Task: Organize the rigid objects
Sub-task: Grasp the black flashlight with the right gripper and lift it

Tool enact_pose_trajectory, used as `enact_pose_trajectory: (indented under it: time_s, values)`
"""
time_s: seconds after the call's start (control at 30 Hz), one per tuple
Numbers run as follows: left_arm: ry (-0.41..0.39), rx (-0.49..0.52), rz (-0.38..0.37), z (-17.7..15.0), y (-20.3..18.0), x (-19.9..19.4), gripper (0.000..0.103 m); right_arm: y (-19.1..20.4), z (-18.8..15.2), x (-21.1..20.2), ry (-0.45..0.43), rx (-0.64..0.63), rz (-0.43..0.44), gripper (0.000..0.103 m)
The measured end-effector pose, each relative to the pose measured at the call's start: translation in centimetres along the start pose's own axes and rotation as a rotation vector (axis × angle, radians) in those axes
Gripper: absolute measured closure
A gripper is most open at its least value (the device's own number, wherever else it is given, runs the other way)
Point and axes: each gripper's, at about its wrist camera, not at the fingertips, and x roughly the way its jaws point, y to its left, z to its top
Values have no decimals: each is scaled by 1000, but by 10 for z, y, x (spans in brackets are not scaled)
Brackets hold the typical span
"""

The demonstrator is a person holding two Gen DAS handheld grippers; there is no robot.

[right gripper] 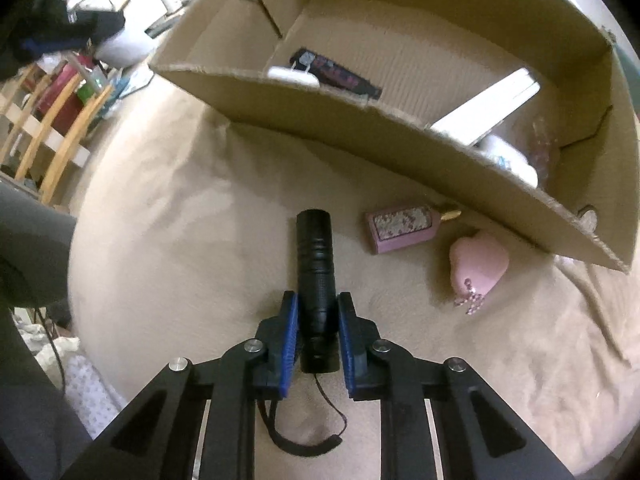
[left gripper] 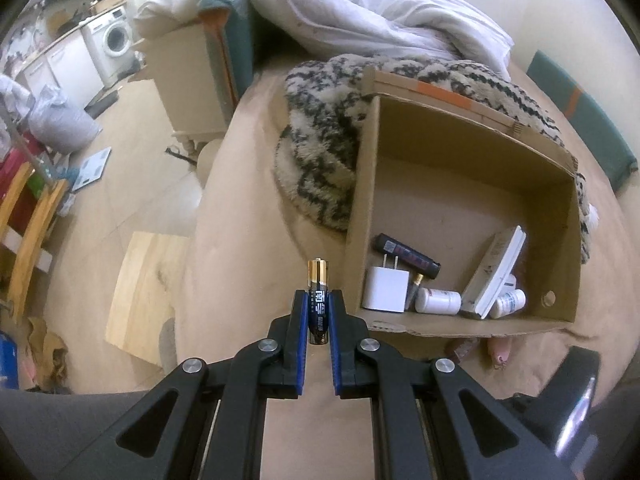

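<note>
Batteries first: my left gripper (left gripper: 318, 312) clamps a gold-and-blue cylindrical battery (left gripper: 318, 300) beside the open cardboard box (left gripper: 362, 208); my right gripper (right gripper: 318, 320) pinches a black metal torch (right gripper: 315, 264) before it, both boxward.

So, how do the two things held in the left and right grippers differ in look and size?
The battery in the left gripper is gold on top with a blue printed label; the flashlight in the right gripper is plain matte black with ribbed rings. The battery looks short and slim; the flashlight looks longer and thicker, sticking out well past the fingertips. The flashlight trails a black wrist cord; the battery has none. Both are cylinders, clamped along the fingers.
</note>
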Motion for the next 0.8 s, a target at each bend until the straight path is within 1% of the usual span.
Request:
enact_pose_trajectory:
  time_s: [0.2,0.27,0.5,0.53,0.57,0.63,0.7,0.8]
  values:
    - [-11,-17,2,-1,4,-4,94,-9,-4,-23,-52,32,45,83]
    - [-18,-20,0,-1,5,-7,94,-14,-4,-33,-79,59,73,83]
    - [-37,-17,-10,0,5,-12,94,-38,-1,-81,-214,164,156,84]
    - [-39,-18,-11,0,5,-12,94,-43,1,-90,-236,169,159,94]
    - [-40,-20,-14,1,5,-13,94,-45,3,-98,-257,178,166,102]
    - [-44,-22,-15,1,5,-13,94,-48,10,-112,-306,200,175,102]
    - [-52,-20,-16,2,4,-14,94,-55,17,-128,-348,205,166,102]
    - [-59,-14,-12,2,2,-15,94,-65,27,-145,-386,212,162,102]
